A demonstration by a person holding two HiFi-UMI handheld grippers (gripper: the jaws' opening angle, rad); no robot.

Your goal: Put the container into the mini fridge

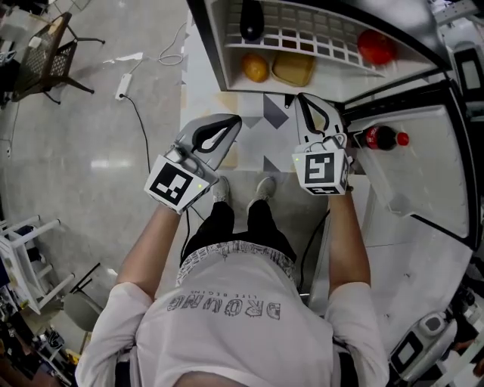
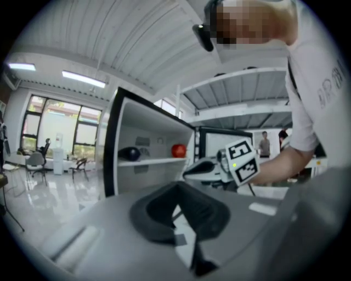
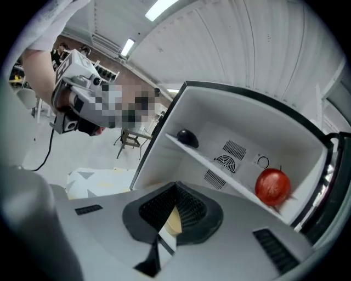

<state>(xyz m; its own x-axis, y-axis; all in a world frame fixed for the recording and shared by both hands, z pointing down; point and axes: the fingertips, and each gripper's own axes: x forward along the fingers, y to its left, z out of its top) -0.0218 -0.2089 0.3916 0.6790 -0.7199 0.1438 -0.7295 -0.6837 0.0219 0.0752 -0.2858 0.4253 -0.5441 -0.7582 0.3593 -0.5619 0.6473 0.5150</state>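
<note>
The mini fridge [image 1: 227, 72] stands open in front of me in the head view. A pale yellow container [image 1: 293, 68] rests on its floor beside an orange [image 1: 255, 67]. On the wire shelf [image 1: 302, 34] above lie a dark rounded object [image 1: 251, 19] and a red tomato [image 1: 376, 47]. My left gripper [image 1: 237, 119] hovers just outside the fridge's left corner, shut and empty. Close to the front of the fridge, my right gripper [image 1: 301, 97] is also shut with nothing held. The right gripper view shows the container [image 3: 173, 219] through the loop of the jaws, and the tomato [image 3: 272, 186].
The fridge door [image 1: 423, 174] hangs open to the right with a cola bottle [image 1: 382, 137] in its rack. A patterned mat [image 1: 249, 132] covers the floor under the grippers. A cable and white adapter [image 1: 121, 85] lie to the left, near a chair [image 1: 49, 57].
</note>
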